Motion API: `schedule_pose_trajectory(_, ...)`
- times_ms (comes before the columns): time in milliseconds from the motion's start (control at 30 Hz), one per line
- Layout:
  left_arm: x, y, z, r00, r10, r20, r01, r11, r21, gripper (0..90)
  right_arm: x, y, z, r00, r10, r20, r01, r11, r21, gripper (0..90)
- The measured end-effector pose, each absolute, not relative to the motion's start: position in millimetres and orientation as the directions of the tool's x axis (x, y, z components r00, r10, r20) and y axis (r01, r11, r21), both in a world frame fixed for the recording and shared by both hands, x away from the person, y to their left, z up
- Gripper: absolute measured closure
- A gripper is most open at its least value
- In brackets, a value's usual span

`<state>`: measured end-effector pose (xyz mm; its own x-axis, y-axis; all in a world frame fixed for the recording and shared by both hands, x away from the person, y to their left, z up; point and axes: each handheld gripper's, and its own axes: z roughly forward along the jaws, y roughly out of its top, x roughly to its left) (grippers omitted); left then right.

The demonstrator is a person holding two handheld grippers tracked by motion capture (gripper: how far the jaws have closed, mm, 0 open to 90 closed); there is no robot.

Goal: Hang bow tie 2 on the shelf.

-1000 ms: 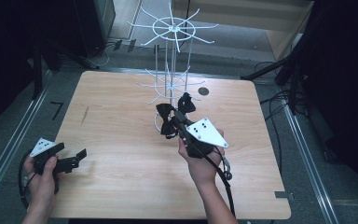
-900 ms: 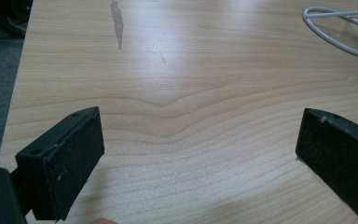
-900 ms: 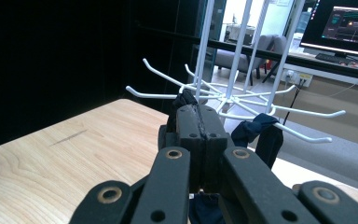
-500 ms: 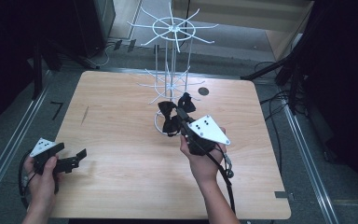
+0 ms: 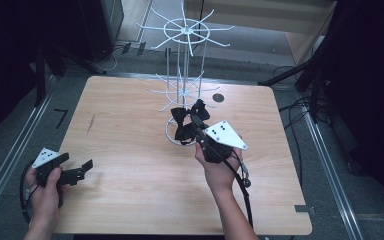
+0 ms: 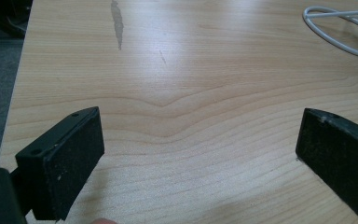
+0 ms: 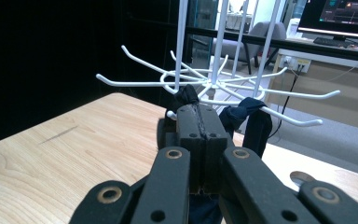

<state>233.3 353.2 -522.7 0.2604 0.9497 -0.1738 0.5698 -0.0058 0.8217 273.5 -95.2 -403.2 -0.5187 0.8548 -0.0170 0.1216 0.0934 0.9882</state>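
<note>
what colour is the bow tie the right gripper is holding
Black. The bow tie in the right gripper shows best in the high view, beside the white wire rack.

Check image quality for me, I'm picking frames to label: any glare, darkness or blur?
High view: table evenly lit, surroundings nearly black. Left gripper view: pale sheen on the wood up top, pads sharp. Right gripper view: dark left background, jaws slightly soft, white rack clear.

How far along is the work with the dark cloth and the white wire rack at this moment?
Done: the right gripper is shut on the dark cloth, lifted off the table beside the white wire rack. In hand: bringing it to the lower prongs. Left: no prong carries it clearly yet, so hanging and release remain. The left gripper waits open near the table's edge.
</note>
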Motion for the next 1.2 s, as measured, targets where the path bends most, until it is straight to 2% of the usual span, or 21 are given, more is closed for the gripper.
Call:
schedule_pose_trajectory(1067,233.3,353.1,-522.9,0.258,0.950,-0.178,0.567,0.000,0.824,1.4,300.7,-85.3,-417.7,-0.529,0.848,0.028,0.183,0.081,0.980,90.0)
schedule_pose_trajectory(1200,233.2,353.1,-522.9,0.258,0.950,-0.178,0.567,0.000,0.824,1.4,300.4,-87.6,-421.7,-0.531,0.847,0.036,0.190,0.078,0.979,86.2)
